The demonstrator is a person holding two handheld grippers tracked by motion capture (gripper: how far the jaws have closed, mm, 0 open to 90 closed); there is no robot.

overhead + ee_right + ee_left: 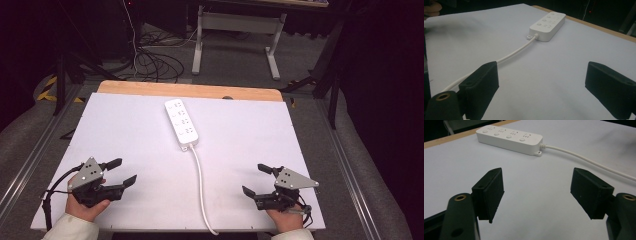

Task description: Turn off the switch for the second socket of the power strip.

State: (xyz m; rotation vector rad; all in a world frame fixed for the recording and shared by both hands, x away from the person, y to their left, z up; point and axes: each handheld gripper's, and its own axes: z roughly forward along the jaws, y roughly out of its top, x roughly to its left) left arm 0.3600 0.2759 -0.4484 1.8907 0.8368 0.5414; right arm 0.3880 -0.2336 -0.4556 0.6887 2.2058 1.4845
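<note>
Jaws of the left gripper (124, 172) and right gripper (255, 179) stand apart, empty, near the bench's (125, 130) front corners. Between them, farther back, lies a white power strip (181, 124), cord (202, 187) trailing forward.

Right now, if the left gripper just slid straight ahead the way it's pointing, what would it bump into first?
Probably the white cord, or the cord end of the power strip. The left gripper points across bare white table first; depth is hard to judge.

The white cable (201, 185) runs off the table's near edge — its far end cut off, plug unseen.
</note>
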